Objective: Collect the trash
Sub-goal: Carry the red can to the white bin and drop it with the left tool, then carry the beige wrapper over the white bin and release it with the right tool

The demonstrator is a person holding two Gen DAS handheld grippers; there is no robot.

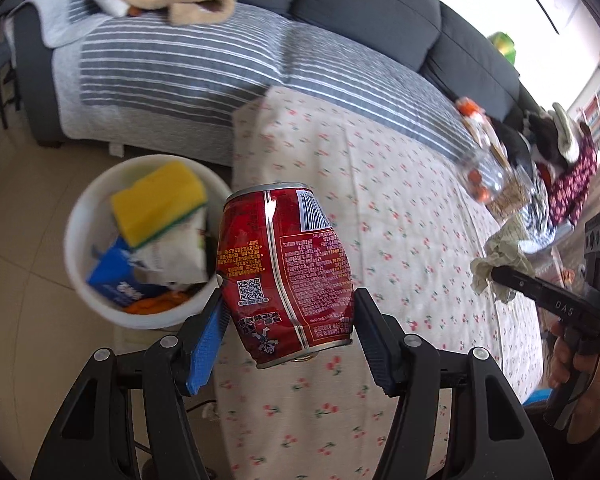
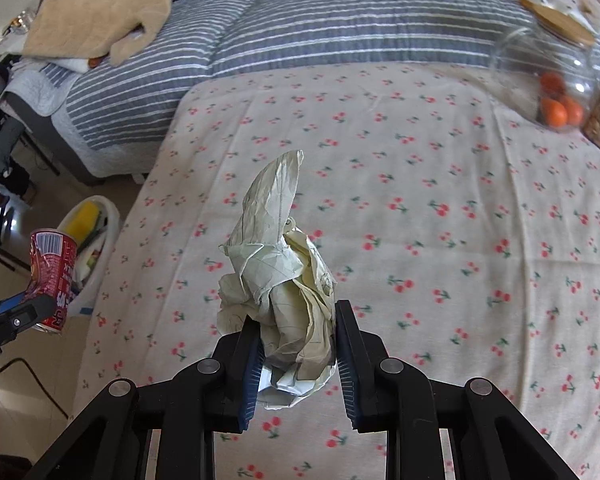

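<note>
Carrying trash binward, the left hand-held gripper clamps a dented red can and the right hand-held gripper pinches crumpled paper; next, I judge, each must reach over the white bin and let go.

A red can is showing a white barcode, the cloth is sporting red cherries on cream, the blanket is looking grey with white stripes, and the bin is looking white with a yellow sponge.

"DAS" stands on the right tool; the red can's print is illegible.
</note>
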